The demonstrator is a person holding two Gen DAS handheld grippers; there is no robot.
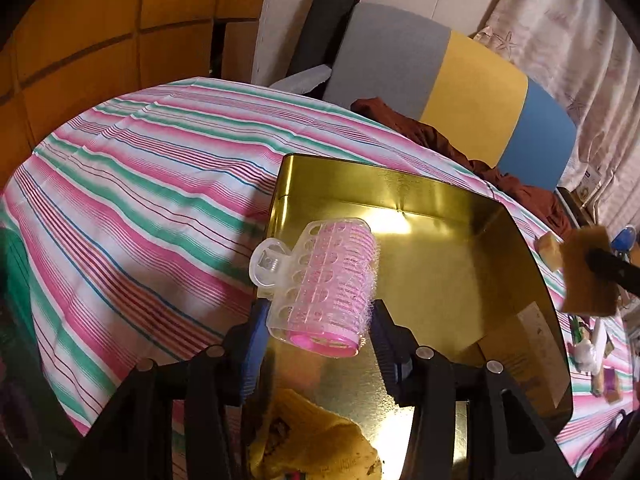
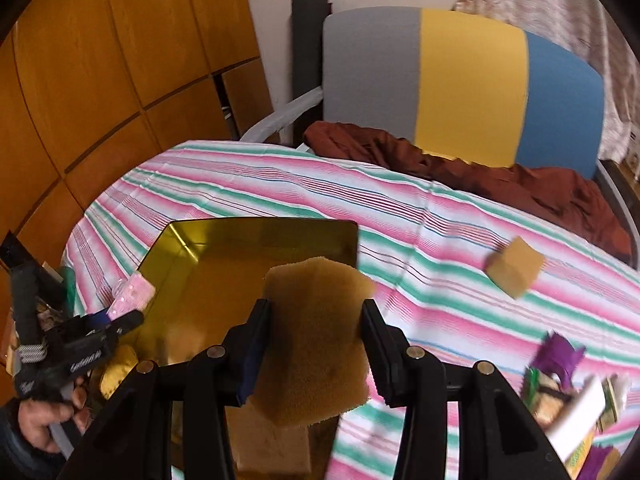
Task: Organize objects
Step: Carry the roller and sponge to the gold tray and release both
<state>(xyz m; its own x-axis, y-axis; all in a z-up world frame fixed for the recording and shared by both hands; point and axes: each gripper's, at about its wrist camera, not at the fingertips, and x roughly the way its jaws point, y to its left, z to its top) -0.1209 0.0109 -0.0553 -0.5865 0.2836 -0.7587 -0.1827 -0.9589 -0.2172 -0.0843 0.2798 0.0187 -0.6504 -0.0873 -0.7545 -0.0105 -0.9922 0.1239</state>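
Observation:
In the left wrist view my left gripper (image 1: pixel 320 307) is shut on a pink hair roller (image 1: pixel 324 280) with a clear plastic clip, held over the near left corner of an open gold tin (image 1: pixel 460 264). My right gripper (image 2: pixel 315 306) is shut on a flat brown sponge (image 2: pixel 316 344), which hangs over the tin's (image 2: pixel 248 236) right near edge. From the right wrist view the left gripper (image 2: pixel 108 330) with the roller (image 2: pixel 134 292) shows at the tin's left side, a hand (image 2: pixel 40 420) behind it. A tan sponge cube (image 2: pixel 514 266) lies on the striped cloth to the right.
The tin holds a yellow crumpled item (image 1: pixel 316 440) and a cardboard box (image 1: pixel 528 360). Small packets (image 2: pixel 560 392) lie at the right on the striped tablecloth (image 1: pixel 140 184). Behind the table stands a grey, yellow and blue chair (image 2: pixel 460 80) with rust-red cloth (image 2: pixel 500 176). A wooden cabinet (image 2: pixel 100 80) stands at the left.

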